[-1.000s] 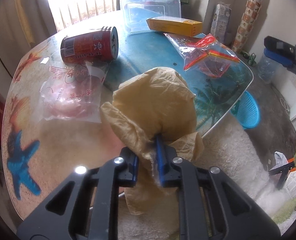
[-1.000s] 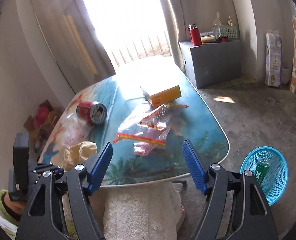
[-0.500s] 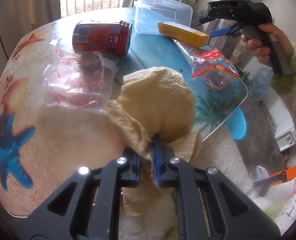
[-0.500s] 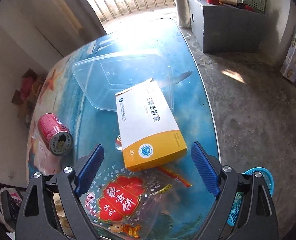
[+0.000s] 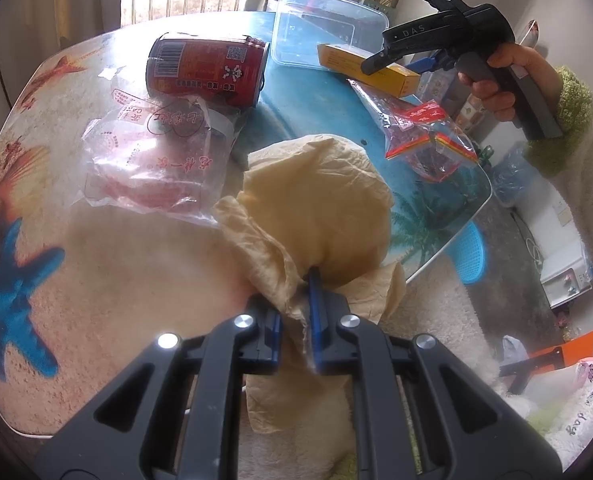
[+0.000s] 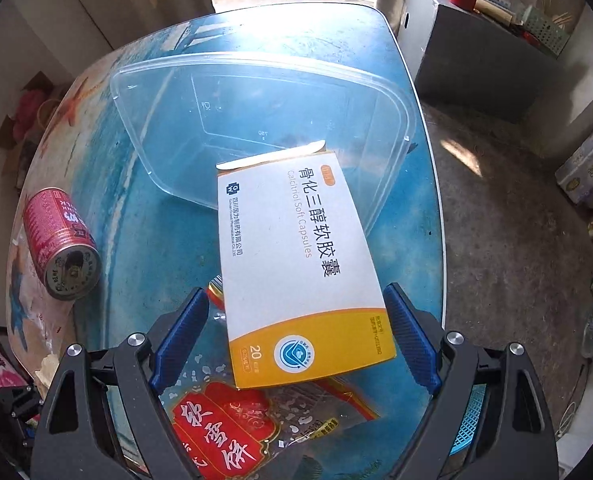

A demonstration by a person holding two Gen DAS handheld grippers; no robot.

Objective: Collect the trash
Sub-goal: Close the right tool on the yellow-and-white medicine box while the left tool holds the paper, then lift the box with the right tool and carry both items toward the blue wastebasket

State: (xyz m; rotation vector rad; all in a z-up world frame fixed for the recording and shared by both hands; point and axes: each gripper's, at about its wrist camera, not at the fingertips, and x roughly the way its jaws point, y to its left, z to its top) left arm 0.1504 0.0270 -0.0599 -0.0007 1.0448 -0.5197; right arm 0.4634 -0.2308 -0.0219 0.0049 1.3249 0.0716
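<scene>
My left tool (image 5: pixel 296 320) pinches crumpled brown paper (image 5: pixel 316 208) at the table's (image 5: pixel 96 260) near edge; my right tool (image 6: pixel 296 336) gapes wide, straddling the medicine box (image 6: pixel 296 256).

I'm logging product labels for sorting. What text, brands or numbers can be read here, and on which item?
"骨化三醇软胶囊", "Calcitriol Soft Capsules", "20": white and yellow cardboard medicine box.
"DAS": black body of the right gripper.
"750": embossed on the clear plastic food container.
Large Chinese characters on the red-labelled clear snack bag: cut off, unsure.
Red soda can: barcode and small print, too small.
Clear plastic bag with red print: upside down, unreadable.
</scene>
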